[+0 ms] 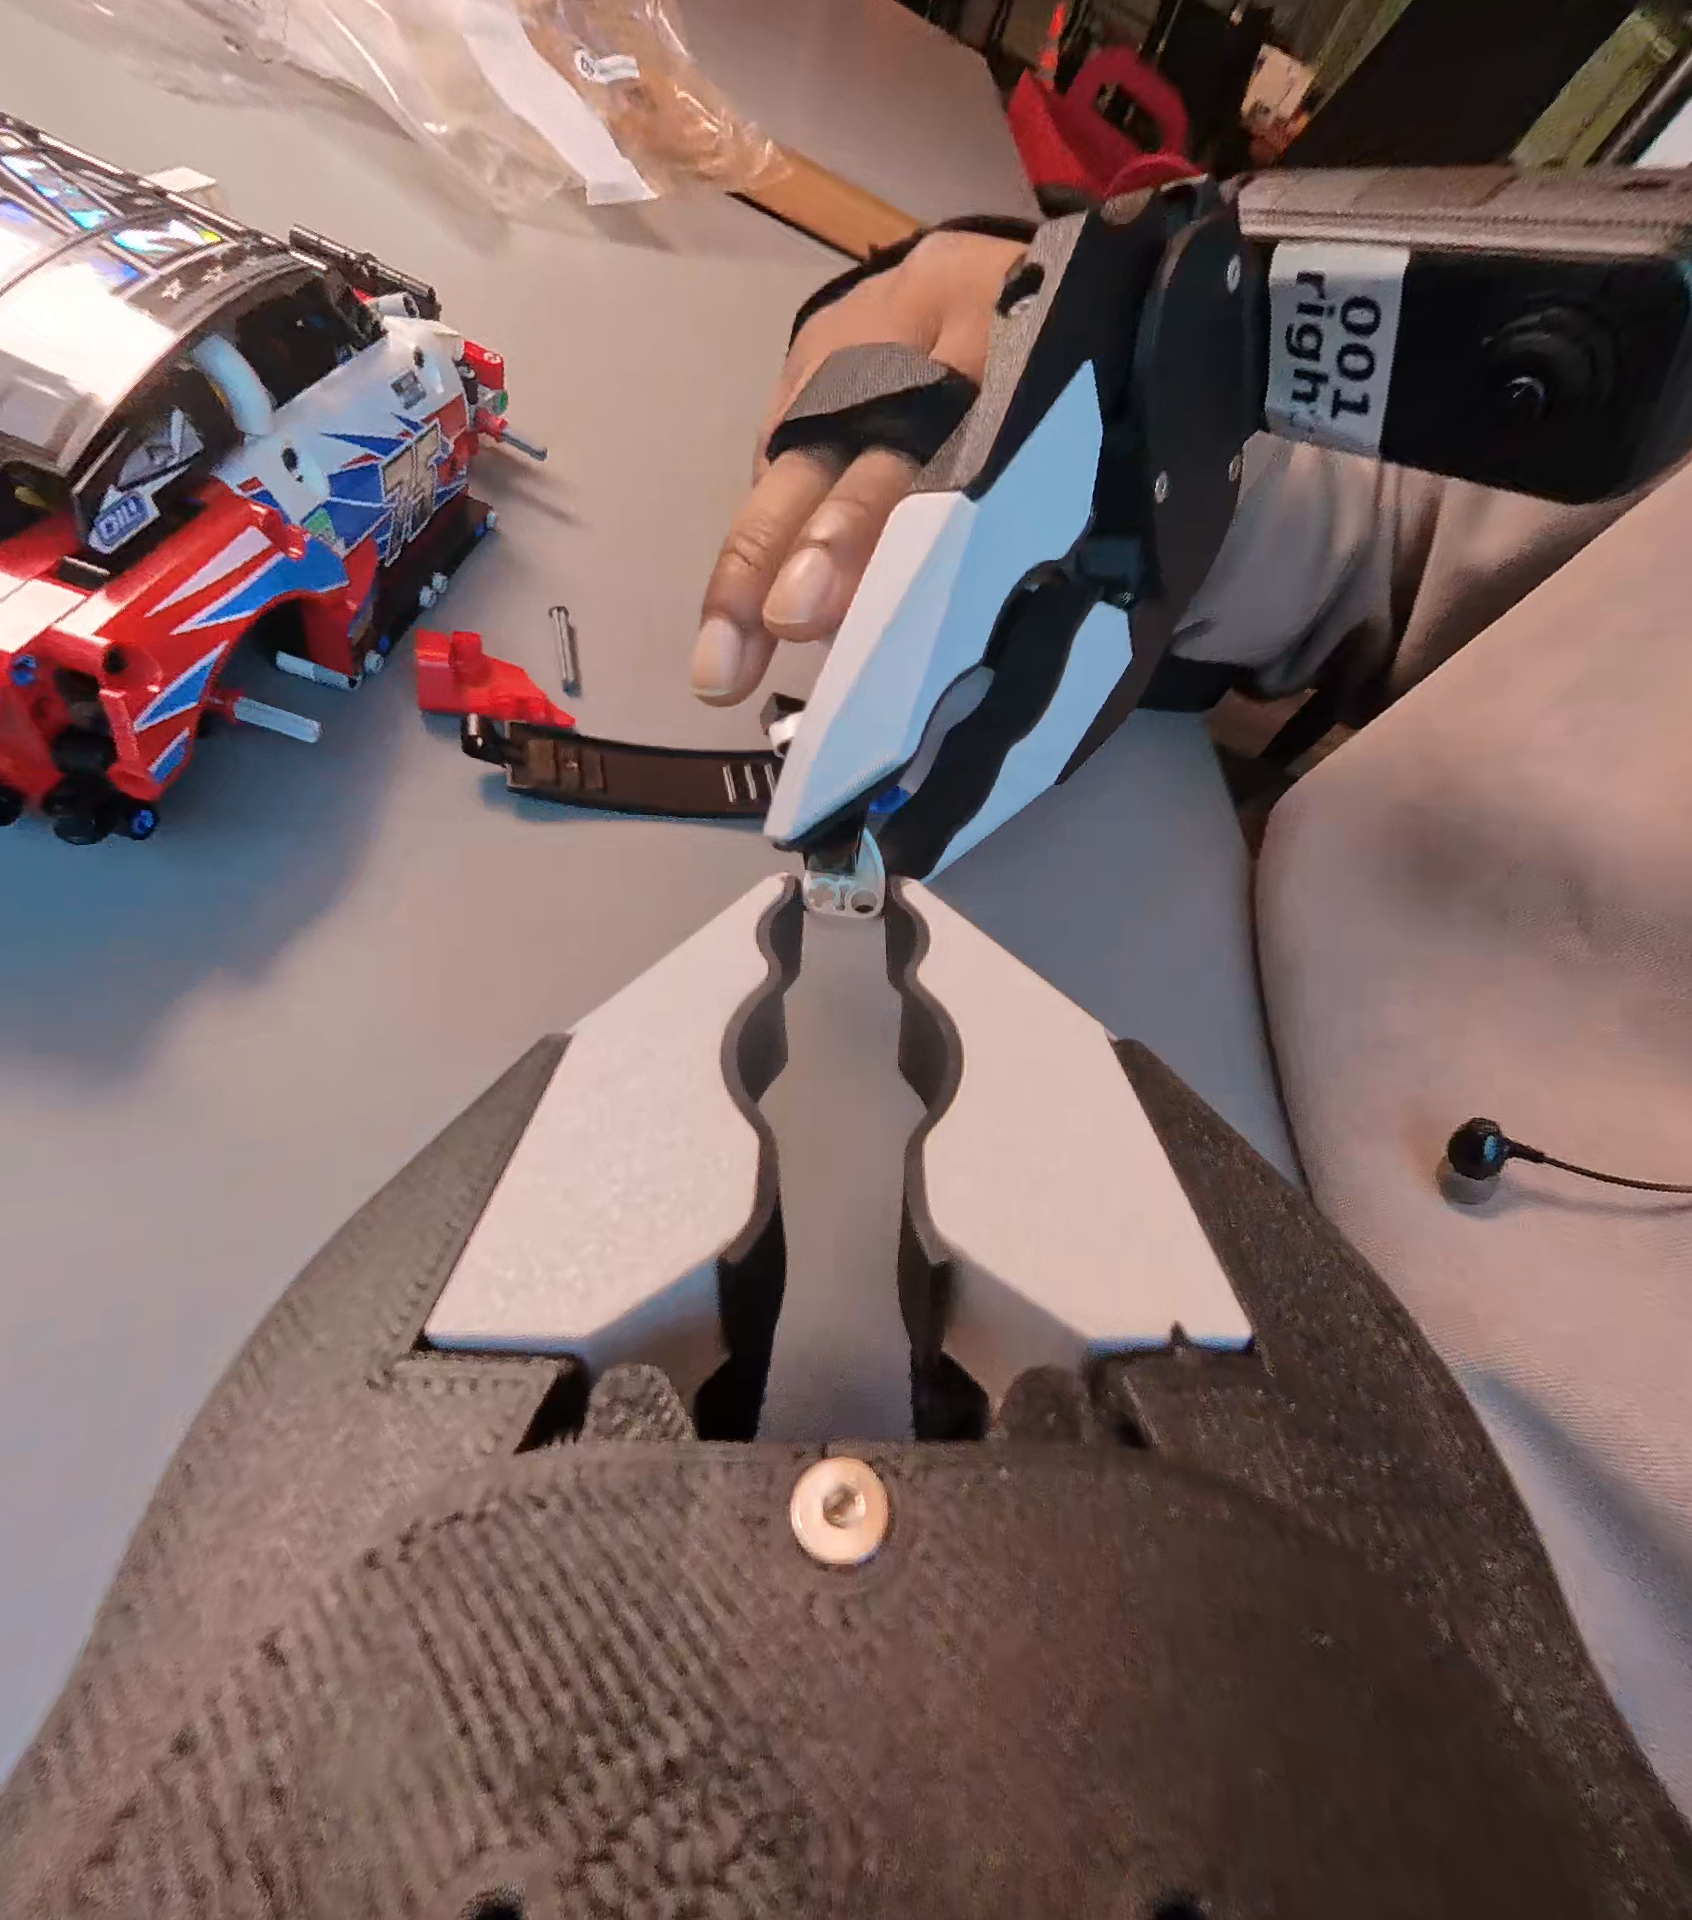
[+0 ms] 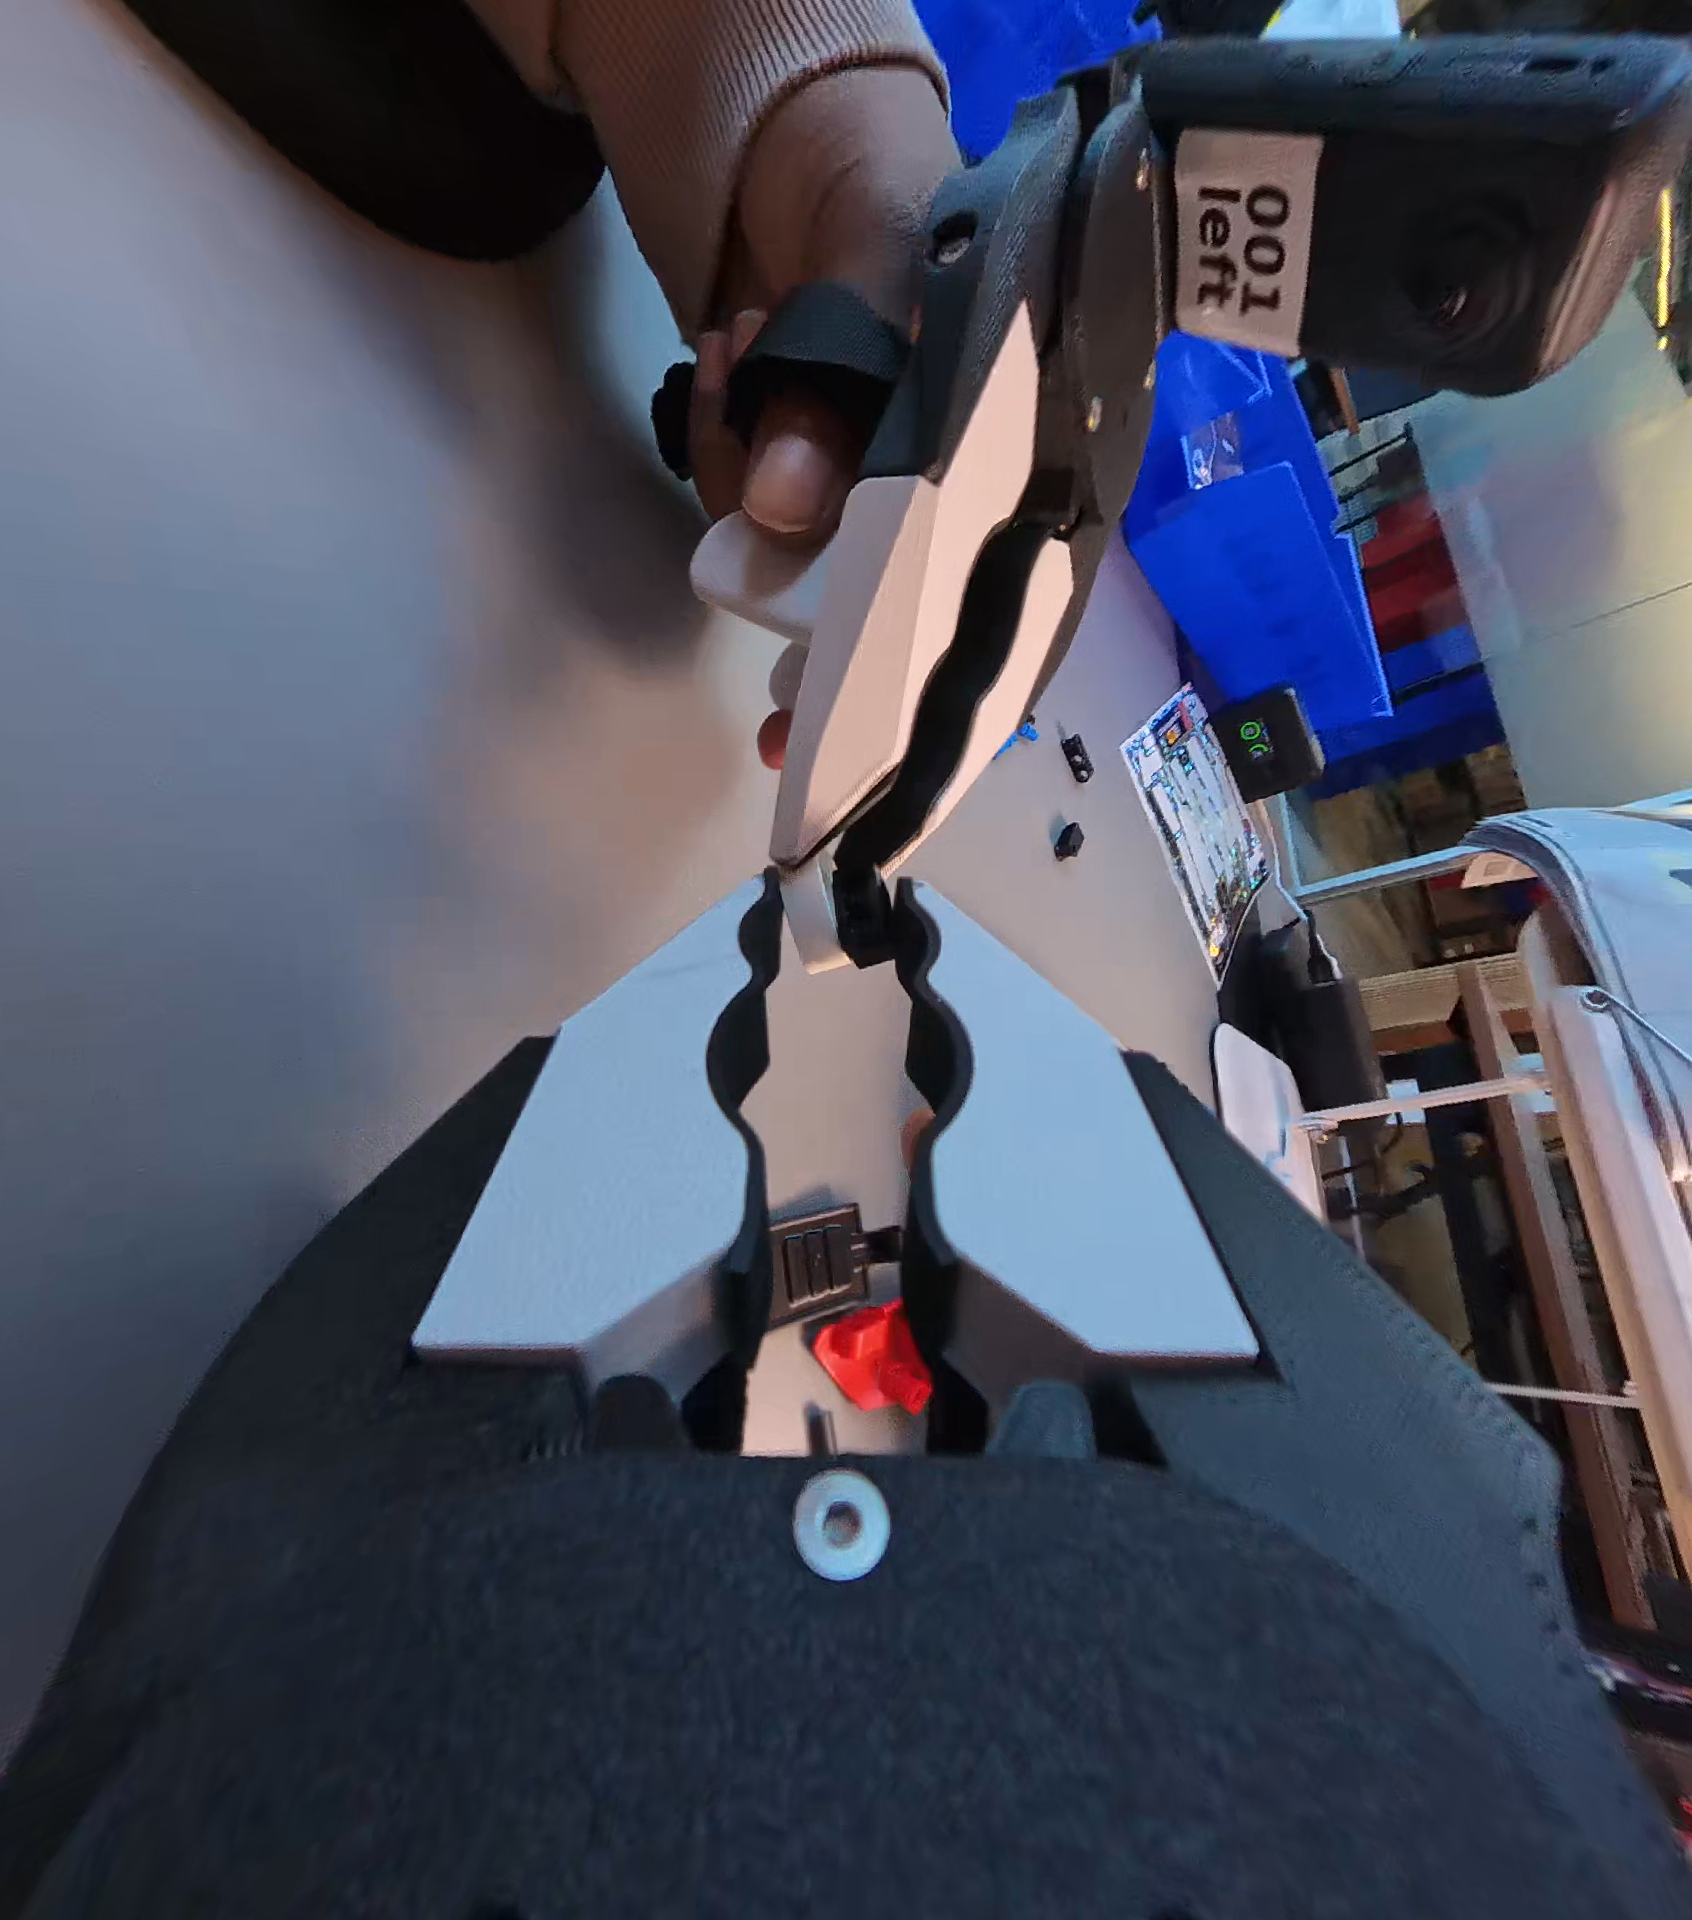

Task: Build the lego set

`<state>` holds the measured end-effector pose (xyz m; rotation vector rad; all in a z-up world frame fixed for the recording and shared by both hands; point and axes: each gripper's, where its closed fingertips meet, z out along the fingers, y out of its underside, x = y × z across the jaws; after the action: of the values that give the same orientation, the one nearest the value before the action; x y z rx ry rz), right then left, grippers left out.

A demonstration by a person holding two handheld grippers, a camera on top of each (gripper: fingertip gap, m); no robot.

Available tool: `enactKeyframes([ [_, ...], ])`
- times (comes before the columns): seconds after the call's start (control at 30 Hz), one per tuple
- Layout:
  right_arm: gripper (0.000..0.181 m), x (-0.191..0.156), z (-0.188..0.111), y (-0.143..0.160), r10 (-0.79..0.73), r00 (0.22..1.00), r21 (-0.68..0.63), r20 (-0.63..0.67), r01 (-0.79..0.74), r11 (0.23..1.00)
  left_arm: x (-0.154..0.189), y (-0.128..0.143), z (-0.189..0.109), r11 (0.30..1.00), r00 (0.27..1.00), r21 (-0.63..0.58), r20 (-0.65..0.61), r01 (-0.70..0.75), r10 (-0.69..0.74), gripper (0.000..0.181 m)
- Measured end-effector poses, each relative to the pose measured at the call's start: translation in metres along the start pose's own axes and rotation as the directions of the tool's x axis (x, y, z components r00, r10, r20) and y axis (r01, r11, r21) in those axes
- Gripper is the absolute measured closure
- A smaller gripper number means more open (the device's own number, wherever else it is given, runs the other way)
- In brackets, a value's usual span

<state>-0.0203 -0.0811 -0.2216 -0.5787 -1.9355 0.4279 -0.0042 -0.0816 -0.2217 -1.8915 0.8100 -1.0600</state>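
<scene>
My left gripper [image 1: 842, 889] is shut on a small white Lego piece [image 1: 840, 896] at its fingertips. My right gripper [image 1: 837, 831] comes in from the upper right, tip to tip with the left, shut on a small black piece [image 1: 837, 857]. In the right wrist view the right gripper [image 2: 837, 902] clamps the black piece [image 2: 863, 914] with the white piece [image 2: 809, 925] pressed against it; the left gripper [image 2: 834, 847] reaches down from above. Both are held above the grey table [image 1: 198, 1039]. The red, white and blue Lego car [image 1: 146, 499] stands at the far left.
Loose on the table lie a red piece [image 1: 478, 675], a grey axle [image 1: 563, 649] and a long black curved part [image 1: 634, 771]. Clear plastic bags [image 1: 509, 94] lie at the back. A sticker sheet [image 2: 1195, 821], small black pieces [image 2: 1070, 753] and blue bins [image 2: 1257, 582] lie beyond. Only a small space, under 4 cm, lies between the two pairs of fingers.
</scene>
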Motion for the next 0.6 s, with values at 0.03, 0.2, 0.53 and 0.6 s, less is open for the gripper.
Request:
enactKeyframes([
  [0.03, 0.164, 0.001, -0.002, -0.002, 0.008, 1.000, 0.016, -0.004, -0.008, 1.000, 0.002, -0.003, 0.000, 1.000, 1.000, 0.019, -0.021, 0.016, -0.016, 0.168],
  [0.2, 0.166, 0.010, -0.010, -0.001, 0.065, 0.997, 0.050, -0.047, -0.062, 0.997, 0.004, -0.016, 0.000, 0.989, 0.993, 0.111, -0.077, 0.103, -0.095, 0.168],
  [0.53, 0.165, 0.030, -0.017, -0.001, 0.082, 0.978, 0.090, -0.191, -0.066, 0.994, 0.009, -0.032, 0.001, 0.975, 0.994, 0.204, -0.090, 0.085, -0.067, 0.151],
  [0.6, 0.165, 0.034, -0.020, -0.002, 0.070, 0.975, 0.098, -0.212, -0.050, 0.994, 0.009, -0.032, -0.002, 0.977, 0.997, 0.210, -0.063, 0.046, -0.034, 0.150],
])
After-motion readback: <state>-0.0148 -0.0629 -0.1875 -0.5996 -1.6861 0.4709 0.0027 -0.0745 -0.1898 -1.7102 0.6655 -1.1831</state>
